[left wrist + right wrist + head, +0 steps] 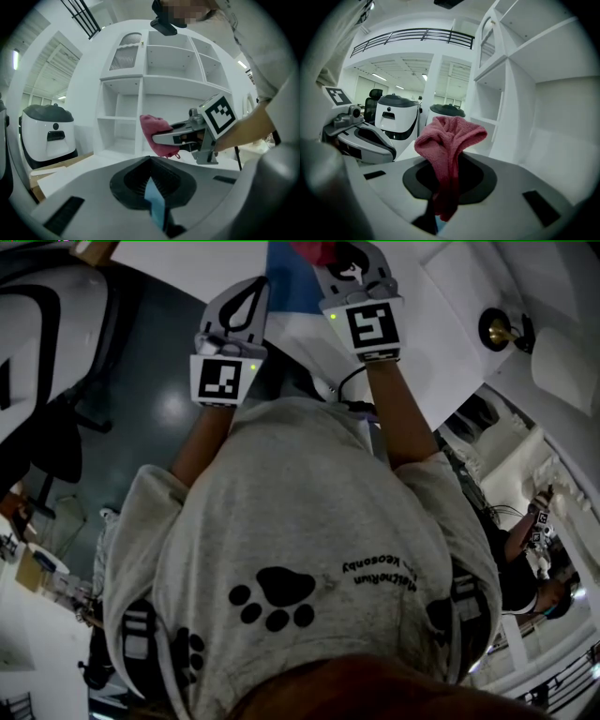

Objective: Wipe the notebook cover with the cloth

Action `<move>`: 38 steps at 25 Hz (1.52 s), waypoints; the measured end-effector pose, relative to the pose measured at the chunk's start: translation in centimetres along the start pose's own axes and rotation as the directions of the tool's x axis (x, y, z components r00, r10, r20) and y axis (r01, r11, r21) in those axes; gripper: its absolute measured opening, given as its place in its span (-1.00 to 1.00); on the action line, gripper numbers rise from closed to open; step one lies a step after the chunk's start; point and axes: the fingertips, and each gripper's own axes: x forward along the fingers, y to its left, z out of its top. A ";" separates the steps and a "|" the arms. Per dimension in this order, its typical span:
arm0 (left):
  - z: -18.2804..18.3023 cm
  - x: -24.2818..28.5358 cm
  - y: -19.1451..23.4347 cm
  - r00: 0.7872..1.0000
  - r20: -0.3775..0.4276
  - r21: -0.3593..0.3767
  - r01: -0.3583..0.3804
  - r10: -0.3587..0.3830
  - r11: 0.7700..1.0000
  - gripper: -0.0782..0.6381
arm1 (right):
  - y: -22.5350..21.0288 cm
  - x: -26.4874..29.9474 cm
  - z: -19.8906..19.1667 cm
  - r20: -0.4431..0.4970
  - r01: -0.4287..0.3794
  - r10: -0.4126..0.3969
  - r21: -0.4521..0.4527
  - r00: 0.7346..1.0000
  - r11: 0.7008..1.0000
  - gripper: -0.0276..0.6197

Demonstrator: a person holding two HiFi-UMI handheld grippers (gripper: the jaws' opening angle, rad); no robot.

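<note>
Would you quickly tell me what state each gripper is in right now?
Left gripper: shut on the edge of the blue notebook.
Right gripper: shut on the pink cloth.

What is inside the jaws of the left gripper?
The left gripper is shut on a thin blue edge, probably the notebook. The gripper's body covers the rest of it in that view.

Grey paw-print T-shirt (309,512), grey left tool (253,294), right tool (354,268)
</note>
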 end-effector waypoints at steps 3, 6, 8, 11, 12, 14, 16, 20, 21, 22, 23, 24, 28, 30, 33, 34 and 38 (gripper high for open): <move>-1.2 0.2 0.3 1.000 -0.030 -0.002 0.003 -0.003 1.000 -0.75 | 0.3 1.3 -1.1 -0.050 -0.038 0.037 -0.027 0.998 0.999 -0.69; -2.2 0.6 0.5 0.998 -0.055 -0.008 0.009 -0.009 1.000 -0.75 | 0.3 2.5 -2.2 -0.097 -0.072 0.067 -0.045 0.993 0.996 -0.69; -2.6 0.8 0.7 0.998 -0.069 -0.012 0.009 -0.010 1.000 -0.75 | 0.3 3.2 -2.9 -0.128 -0.096 0.086 -0.066 0.988 0.993 -0.69; -3.5 1.1 0.7 0.995 -0.095 -0.013 0.013 -0.014 1.000 -0.75 | 0.4 4.2 -3.9 -0.182 -0.140 0.123 -0.084 0.976 0.987 -0.69; -3.9 1.2 0.7 0.994 -0.107 -0.013 0.016 -0.017 1.000 -0.75 | 0.5 4.5 -4.3 -0.201 -0.155 0.136 -0.086 0.970 0.984 -0.69; -4.7 1.4 0.7 0.991 -0.134 -0.017 0.023 -0.025 1.000 -0.75 | 0.6 5.1 -5.1 -0.238 -0.182 0.156 -0.093 0.959 0.979 -0.69; -5.4 1.7 0.6 0.985 -0.167 -0.012 0.031 -0.033 0.999 -0.75 | 0.7 5.7 -5.9 -0.269 -0.210 0.175 -0.108 0.947 0.972 -0.69; -6.9 2.0 0.6 0.972 -0.232 -0.021 0.041 -0.044 0.999 -0.75 | 0.9 7.0 -7.5 -0.337 -0.273 0.223 -0.108 0.915 0.956 -0.69; -7.3 2.1 0.6 0.969 -0.244 -0.026 0.042 -0.047 0.999 -0.75 | 1.1 7.3 -7.9 -0.359 -0.288 0.234 -0.104 0.904 0.952 -0.69; -7.6 2.1 0.7 0.965 -0.256 -0.033 0.043 -0.050 0.999 -0.75 | 1.2 7.6 -8.3 -0.380 -0.301 0.242 -0.104 0.893 0.948 -0.69; -7.9 2.2 0.8 0.962 -0.268 -0.039 0.044 -0.052 0.998 -0.75 | 1.3 7.9 -8.7 -0.400 -0.315 0.248 -0.110 0.882 0.943 -0.69; -8.2 2.2 0.9 0.958 -0.281 -0.045 0.044 -0.055 0.998 -0.75 | 1.4 8.2 -9.1 -0.419 -0.328 0.252 -0.118 0.872 0.937 -0.69; -9.4 2.3 1.2 0.940 -0.334 -0.055 0.050 -0.066 0.997 -0.75 | 1.9 9.1 -10.8 -0.498 -0.371 0.257 -0.142 0.828 0.918 -0.69; -9.9 2.3 1.3 0.932 -0.356 -0.058 0.055 -0.073 0.997 -0.75 | 2.1 9.5 -11.5 -0.538 -0.392 0.256 -0.154 0.803 0.907 -0.69; -10.5 2.4 1.3 0.920 -0.382 -0.072 0.062 -0.085 0.995 -0.75 | 2.2 10.0 -12.4 -0.593 -0.419 0.251 -0.162 0.765 0.893 -0.69; -10.7 2.4 1.3 0.917 -0.389 -0.077 0.064 -0.089 0.995 -0.75 | 2.2 10.1 -12.7 -0.608 -0.426 0.250 -0.162 0.754 0.890 -0.69; -11.5 2.4 1.3 0.902 -0.420 -0.086 0.074 -0.103 0.994 -0.75 | 2.5 10.5 -13.8 -0.659 -0.443 0.253 -0.136 0.708 0.886 -0.69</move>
